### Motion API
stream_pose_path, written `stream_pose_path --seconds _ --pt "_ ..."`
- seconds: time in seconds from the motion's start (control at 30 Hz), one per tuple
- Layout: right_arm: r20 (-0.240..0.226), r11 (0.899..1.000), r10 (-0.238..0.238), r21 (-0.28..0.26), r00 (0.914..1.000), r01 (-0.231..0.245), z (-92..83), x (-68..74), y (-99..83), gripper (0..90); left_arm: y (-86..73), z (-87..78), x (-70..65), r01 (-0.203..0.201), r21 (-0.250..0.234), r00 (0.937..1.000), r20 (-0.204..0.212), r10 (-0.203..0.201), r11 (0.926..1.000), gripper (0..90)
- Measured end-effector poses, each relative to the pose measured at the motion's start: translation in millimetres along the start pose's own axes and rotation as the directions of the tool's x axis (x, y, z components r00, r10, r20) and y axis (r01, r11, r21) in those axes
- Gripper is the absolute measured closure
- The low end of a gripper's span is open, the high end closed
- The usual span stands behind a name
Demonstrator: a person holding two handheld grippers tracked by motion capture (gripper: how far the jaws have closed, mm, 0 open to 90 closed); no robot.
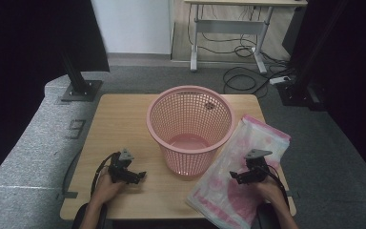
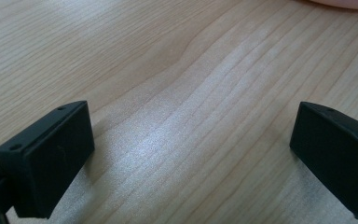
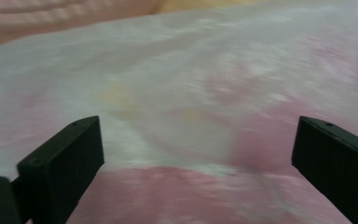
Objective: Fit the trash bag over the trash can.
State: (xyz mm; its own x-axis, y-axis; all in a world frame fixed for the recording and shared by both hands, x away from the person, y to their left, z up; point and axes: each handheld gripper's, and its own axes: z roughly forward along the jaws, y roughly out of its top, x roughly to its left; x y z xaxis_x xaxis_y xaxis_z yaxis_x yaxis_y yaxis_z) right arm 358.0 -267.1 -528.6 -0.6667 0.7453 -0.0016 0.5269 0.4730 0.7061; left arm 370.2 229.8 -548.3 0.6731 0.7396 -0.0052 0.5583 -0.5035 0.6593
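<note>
A pink mesh basket [image 1: 190,130] stands upright near the middle of the wooden table [image 1: 119,119], its open mouth facing up. To its right a flat plastic bag [image 1: 248,167], white with pink print, lies on the table, running from the far right edge down to the near edge, where it hangs slightly over. Its left edge lies just beside the basket's base.

The right gripper [image 1: 238,176] is held over the near half of the bag, pointing left toward the basket. In the right gripper view its jaws are spread wide, with the bag's [image 3: 191,107] white and pink surface lying close below and between them; nothing is pinched. That view is blurred, so whether the jaws touch the plastic cannot be told.

The left gripper [image 1: 136,175] is low over bare wood to the left of the basket, pointing right. In the left gripper view its jaws are also spread wide over the wood grain, empty, with a sliver of the basket's [image 2: 345,3] pink at the top right corner.
</note>
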Motion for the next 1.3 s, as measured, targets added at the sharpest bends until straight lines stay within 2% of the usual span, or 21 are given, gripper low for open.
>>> stream_pose_path --seconds 0.03,0.1,0.17,0.33,0.4,0.43,0.47,0.53,0.6,0.67,0.77,0.97,1.1,1.13,1.17,1.27,1.3 --pt "-0.036 0.999 -0.033 0.025 0.9988 0.034 0.9 9.1 1.8 3.8 0.0 0.0 0.0 0.000 0.000 1.0000 0.000 0.000 1.0000 0.0" --pt "-0.048 0.998 -0.043 0.037 0.9979 0.045 1.7 12.2 2.1 3.8 0.1 0.1 -0.1 0.001 0.000 1.0000 -0.001 -0.001 1.0000 0.0" --pt "-0.097 0.993 -0.088 0.073 0.9913 0.096 5.5 20.0 2.1 5.7 0.1 0.0 -0.1 0.001 0.000 1.0000 -0.001 -0.001 1.0000 0.0" --pt "-0.144 0.986 -0.099 0.117 0.9847 0.116 8.1 23.2 0.8 7.5 0.0 0.0 -0.1 0.001 0.000 1.0000 -0.001 -0.001 1.0000 0.0" --pt "-0.156 0.983 -0.097 0.142 0.9830 0.119 9.6 24.8 -0.3 9.1 0.1 0.0 -0.1 0.001 0.000 1.0000 -0.001 -0.001 1.0000 0.0" --pt "-0.162 0.978 -0.104 0.162 0.9812 0.131 10.6 24.9 -1.0 12.8 0.1 0.0 -0.1 0.001 0.000 1.0000 -0.001 -0.001 1.0000 0.0" --pt "-0.139 0.973 -0.137 0.165 0.9806 0.160 11.6 26.7 -2.6 12.6 0.1 0.1 -0.2 0.002 0.000 1.0000 -0.002 -0.002 1.0000 0.0" --pt "-0.137 0.974 -0.134 0.164 0.9815 0.156 11.4 26.7 -2.7 13.4 0.1 0.1 -0.3 0.002 0.000 1.0000 -0.002 -0.002 1.0000 0.0" --pt "-0.125 0.977 -0.123 0.162 0.9845 0.142 9.7 25.9 -3.0 19.4 0.1 0.1 -0.3 0.002 0.001 1.0000 -0.003 -0.002 1.0000 0.0" --pt "-0.115 0.980 -0.112 0.153 0.9871 0.129 7.1 24.2 -3.5 30.7 0.1 0.1 -0.4 0.002 0.001 1.0000 -0.003 -0.002 1.0000 0.0" --pt "-0.125 0.984 -0.121 0.117 0.9848 0.136 1.7 21.9 -8.2 46.6 0.1 0.1 -0.4 0.002 0.001 1.0000 -0.003 -0.002 1.0000 0.0" --pt "-0.132 0.980 -0.128 0.137 0.9830 0.146 0.0 24.5 -6.4 54.8 0.1 0.0 -0.3 0.002 0.002 1.0000 -0.003 -0.002 1.0000 0.0" --pt "-0.142 0.979 -0.130 0.138 0.9814 0.150 -1.1 26.5 -6.0 70.3 0.1 0.0 -0.4 0.002 0.002 1.0000 -0.003 -0.002 1.0000 0.0" --pt "-0.142 0.979 -0.127 0.140 0.9818 0.146 -1.3 27.3 -5.8 76.9 0.1 0.0 -0.4 0.002 0.002 1.0000 -0.003 -0.002 1.0000 0.0" --pt "-0.142 0.979 -0.127 0.140 0.9818 0.146 -1.3 27.3 -5.8 76.9 0.1 0.0 -0.4 0.002 0.002 1.0000 -0.003 -0.002 1.0000 0.0" --pt "-0.152 0.980 -0.117 0.139 0.9814 0.139 -1.4 27.7 -6.2 88.5 0.2 0.1 -0.4 0.003 0.001 1.0000 -0.004 -0.003 1.0000 0.0" --pt "-0.152 0.980 -0.117 0.139 0.9814 0.139 -1.4 27.7 -6.2 88.5 0.2 0.1 -0.4 0.003 0.001 1.0000 -0.003 -0.003 1.0000 0.0"
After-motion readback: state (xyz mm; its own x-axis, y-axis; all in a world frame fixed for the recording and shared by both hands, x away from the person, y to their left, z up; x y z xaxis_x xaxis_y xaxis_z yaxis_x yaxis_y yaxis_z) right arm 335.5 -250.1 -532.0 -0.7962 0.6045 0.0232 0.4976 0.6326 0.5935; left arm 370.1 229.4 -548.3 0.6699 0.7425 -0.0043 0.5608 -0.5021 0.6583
